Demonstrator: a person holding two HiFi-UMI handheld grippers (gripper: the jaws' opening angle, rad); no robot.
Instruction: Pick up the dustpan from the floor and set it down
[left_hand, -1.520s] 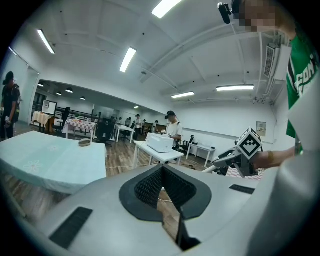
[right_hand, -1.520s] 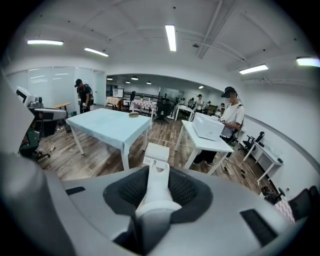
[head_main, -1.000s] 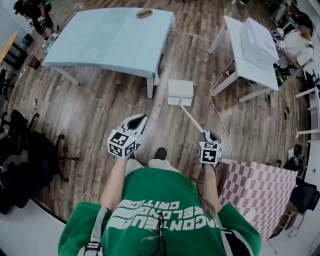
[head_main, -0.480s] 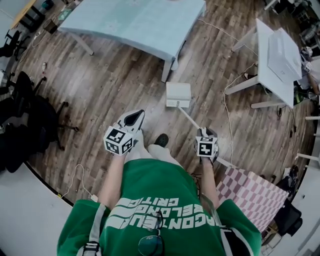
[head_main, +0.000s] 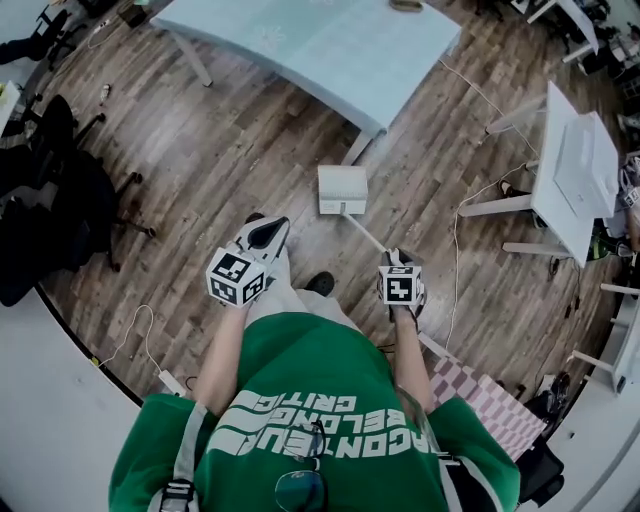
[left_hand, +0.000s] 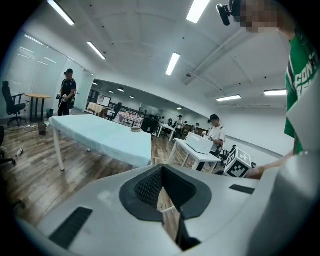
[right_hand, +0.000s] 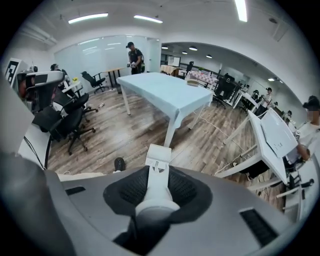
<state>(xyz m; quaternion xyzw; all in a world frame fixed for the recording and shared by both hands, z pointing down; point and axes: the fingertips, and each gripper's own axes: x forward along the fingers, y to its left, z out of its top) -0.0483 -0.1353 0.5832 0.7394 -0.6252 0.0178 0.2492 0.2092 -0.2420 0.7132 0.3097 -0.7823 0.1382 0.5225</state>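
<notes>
The white dustpan hangs at the end of its long white handle, low over the wooden floor; whether it touches the boards I cannot tell. My right gripper is shut on the handle's upper part and points steeply down. In the right gripper view the handle runs out between the dark pads to the dustpan. My left gripper is held beside my left leg, apart from the dustpan, its fingertips together with nothing in them; the left gripper view shows only a thin slit between the pads.
A light blue table stands beyond the dustpan. A white table is at the right, with cables on the floor beside it. Black office chairs stand at the left. A pink checked cloth lies behind my right side.
The right gripper and the dustpan have come lower and nearer my legs. The left gripper has shifted a little. The blue table has slid towards the upper right of the view.
</notes>
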